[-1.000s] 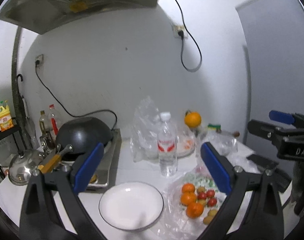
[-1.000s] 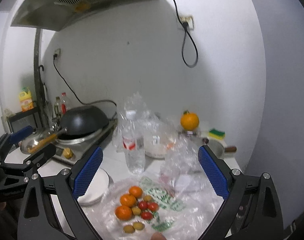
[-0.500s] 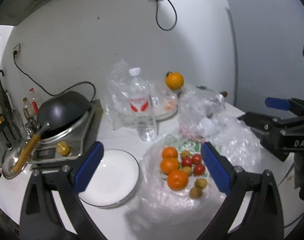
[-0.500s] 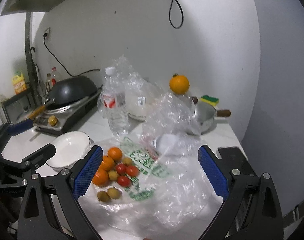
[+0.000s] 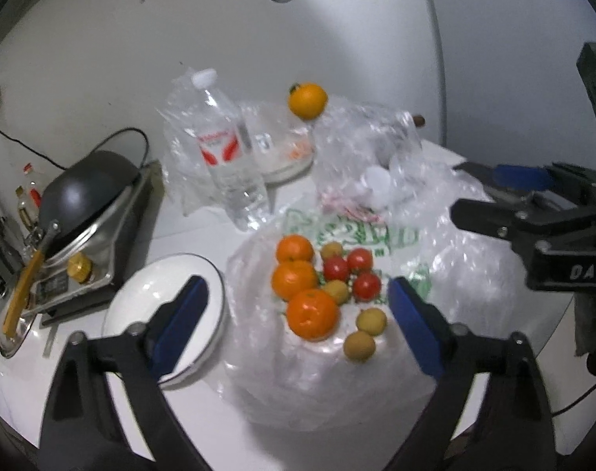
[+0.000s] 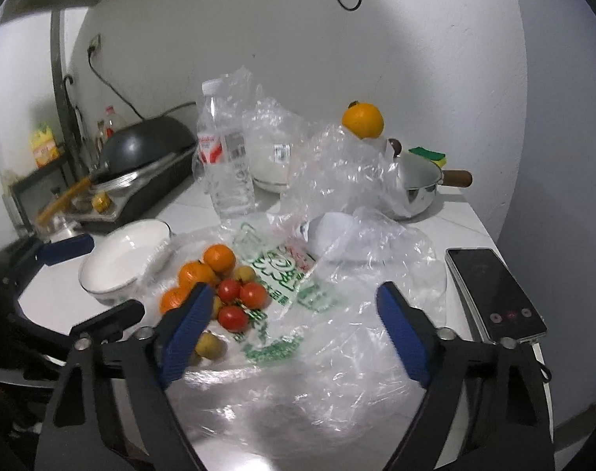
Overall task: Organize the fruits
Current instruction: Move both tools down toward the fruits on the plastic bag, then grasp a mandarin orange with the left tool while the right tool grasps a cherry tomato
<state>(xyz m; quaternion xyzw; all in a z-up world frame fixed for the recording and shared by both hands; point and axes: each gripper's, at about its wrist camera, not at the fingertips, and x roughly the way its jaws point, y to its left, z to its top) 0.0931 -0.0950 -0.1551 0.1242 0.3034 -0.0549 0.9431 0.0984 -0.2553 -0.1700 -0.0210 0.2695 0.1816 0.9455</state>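
While the left hand-held gripper [image 5: 298, 306] hangs over the fruit with its jaws spread wide and nothing between them, the left wrist view shows why it sits there: three oranges [image 5: 313, 314], three red tomatoes [image 5: 366, 285] and several small yellow-brown fruits [image 5: 359, 347] lie in a loose heap on a flattened plastic bag [image 5: 337, 384], directly under the opening. Just beside the bag, a white bowl [image 5: 141, 306] stands bare on the table [image 5: 203, 235], probably the place meant to take sorted fruit. A water bottle [image 5: 229, 153] and one more orange [image 5: 307, 100] stand farther back, apart from the heap.

From the right wrist view, the right hand-held gripper [image 6: 294, 325] is likewise wide and carries nothing; it hovers over the crumpled bag [image 6: 337, 337], with the tomatoes [image 6: 232, 317] just inside its left finger. The bowl [image 6: 121, 259] sits to the left, touching the bag's edge. A phone [image 6: 494, 294] lies on the table [image 6: 54, 298] at the right, near the bag. Sorting has not begun, judging by the bare bowl.
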